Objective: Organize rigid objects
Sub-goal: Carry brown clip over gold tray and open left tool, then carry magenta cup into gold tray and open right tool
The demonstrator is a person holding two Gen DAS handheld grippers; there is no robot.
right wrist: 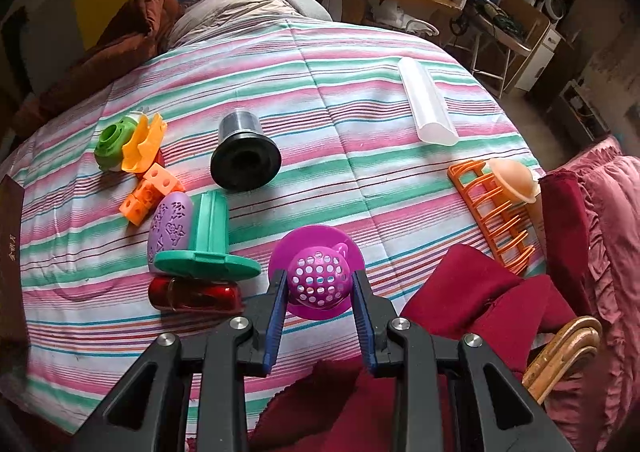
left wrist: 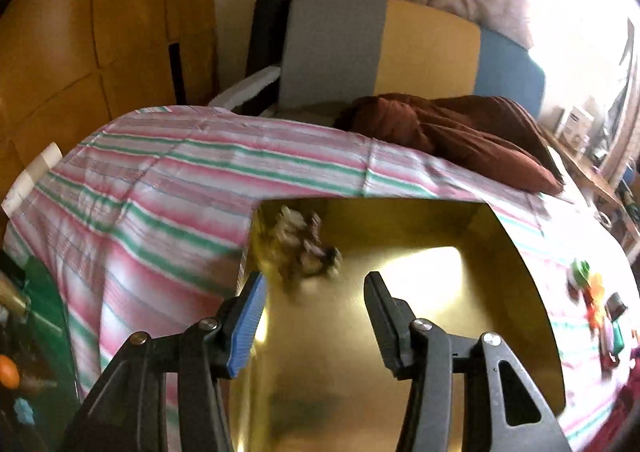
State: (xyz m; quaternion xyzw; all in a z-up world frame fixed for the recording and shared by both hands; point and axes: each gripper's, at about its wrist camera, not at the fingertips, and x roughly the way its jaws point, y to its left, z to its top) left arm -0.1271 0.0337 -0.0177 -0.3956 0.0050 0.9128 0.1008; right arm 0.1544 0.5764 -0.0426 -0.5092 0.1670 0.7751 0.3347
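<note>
My left tongs [left wrist: 314, 318] hang released over the gold box [left wrist: 420, 292], which holds a blurred clump, perhaps toys [left wrist: 304, 248]. My right tongs [right wrist: 320, 288] are clenched around the purple perforated strainer [right wrist: 318, 278] near me on the striped bed [right wrist: 360, 123].

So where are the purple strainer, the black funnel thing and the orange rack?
purple strainer [right wrist: 318, 279]: right wrist view, on its perforated dome.
black funnel-shaped piece [right wrist: 245, 163]: right wrist view, on its wide dark rim.
orange rack [right wrist: 494, 213]: right wrist view, on its bars.
</note>
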